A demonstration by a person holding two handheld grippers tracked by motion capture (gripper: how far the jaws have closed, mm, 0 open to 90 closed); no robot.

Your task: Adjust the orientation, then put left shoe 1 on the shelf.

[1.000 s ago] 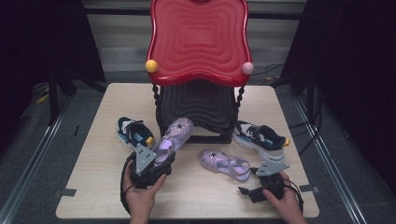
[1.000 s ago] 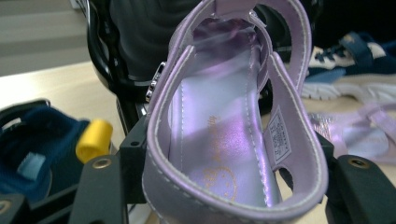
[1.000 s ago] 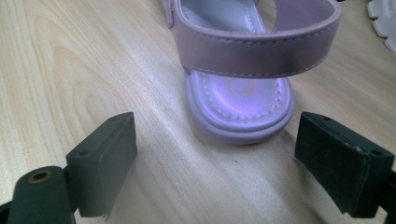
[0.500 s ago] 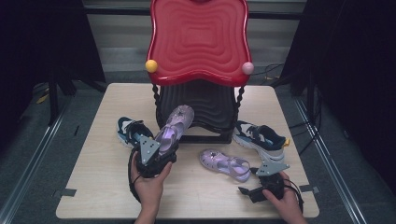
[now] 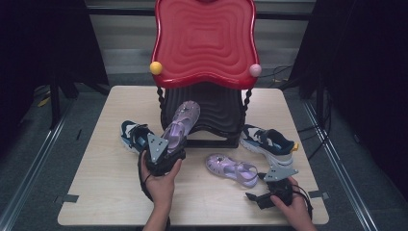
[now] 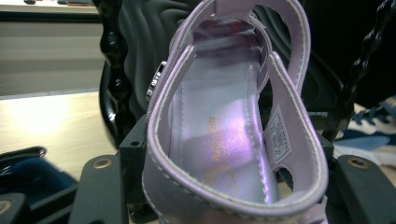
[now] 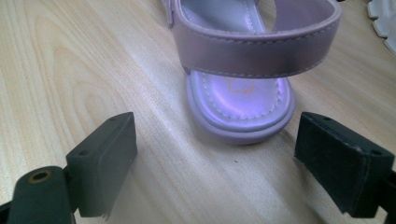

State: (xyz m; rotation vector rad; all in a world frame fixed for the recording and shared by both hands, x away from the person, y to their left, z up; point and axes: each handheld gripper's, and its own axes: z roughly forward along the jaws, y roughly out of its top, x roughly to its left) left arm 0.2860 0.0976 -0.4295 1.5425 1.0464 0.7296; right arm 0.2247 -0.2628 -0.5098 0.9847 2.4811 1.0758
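My left gripper (image 5: 169, 147) is shut on the heel end of a lilac sandal (image 5: 180, 122), held tilted with its toe toward the black lower shelf of the red-topped stand (image 5: 204, 43). In the left gripper view the sandal (image 6: 224, 135) sits between my jaws, heel strap nearest. A second lilac sandal (image 5: 232, 168) lies flat on the table to the right. My right gripper (image 5: 266, 192) rests open near the front edge, just behind that sandal's heel (image 7: 240, 105), with its pads apart from it.
A navy sneaker (image 5: 134, 135) lies left of the stand, and another (image 5: 267, 141) lies at its right. The stand's twisted black posts (image 5: 162, 103) flank the shelf opening. The light wooden table (image 5: 96, 192) has bare room at the front left.
My left gripper has carried the lilac sandal away from the person and a little right, toward the stand's lower shelf. The right gripper and the other shoes have stayed put.
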